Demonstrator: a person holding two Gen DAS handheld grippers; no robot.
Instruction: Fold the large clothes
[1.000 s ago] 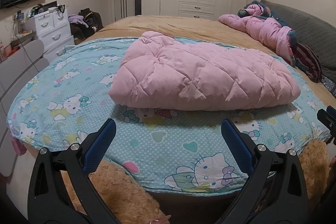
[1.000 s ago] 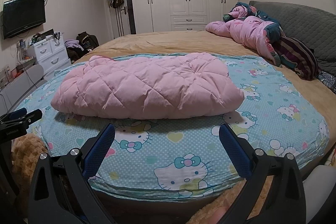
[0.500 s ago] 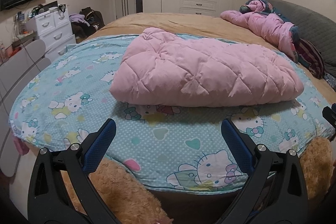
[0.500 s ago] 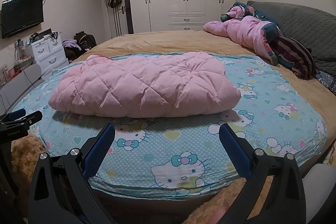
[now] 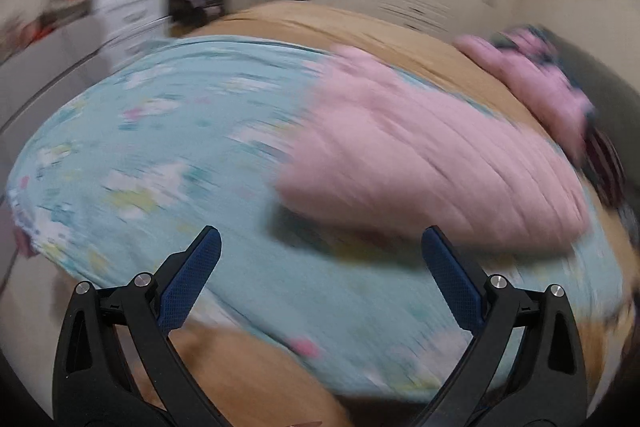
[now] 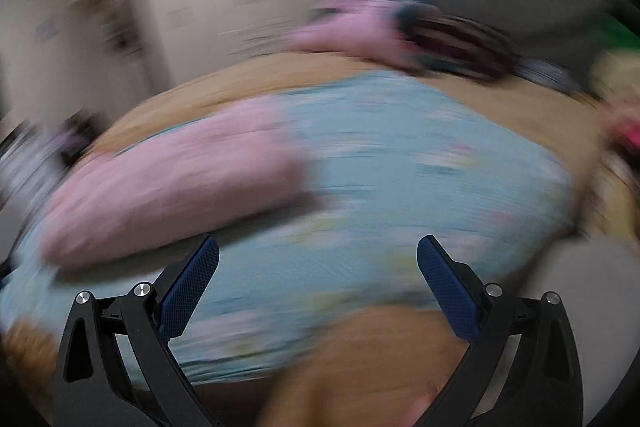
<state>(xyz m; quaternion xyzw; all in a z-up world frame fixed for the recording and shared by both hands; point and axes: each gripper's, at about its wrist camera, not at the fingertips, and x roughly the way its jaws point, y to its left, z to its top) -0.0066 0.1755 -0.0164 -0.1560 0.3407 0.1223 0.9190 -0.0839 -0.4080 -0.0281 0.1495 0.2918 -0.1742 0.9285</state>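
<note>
Both views are heavily motion-smeared, so we can't read quilting, print detail or fine edges. What we can make out: the folded pink padded coat (image 5: 432, 163) lies on the blue printed sheet (image 5: 160, 147) spread over the bed, toward the sheet's far right part in the left wrist view; in the right wrist view it sits on the sheet's left part. Its near edge is a soft blur with a dark shadow under it; we can't tell whether any layer has slipped.

Left tongs (image 5: 320, 267): jaws wide apart, empty, over the sheet's near edge, short of the coat. Right tongs (image 6: 318, 271): jaws wide apart, empty, over bare sheet, with the coat off to their left.

Open sheet fills the left side in the left wrist view and the right side in the right wrist view. A second pink bundle (image 6: 352, 31) lies at the bed's far side, outline smeared. Brown bedding (image 5: 248, 379) shows below the sheet's near edge.
</note>
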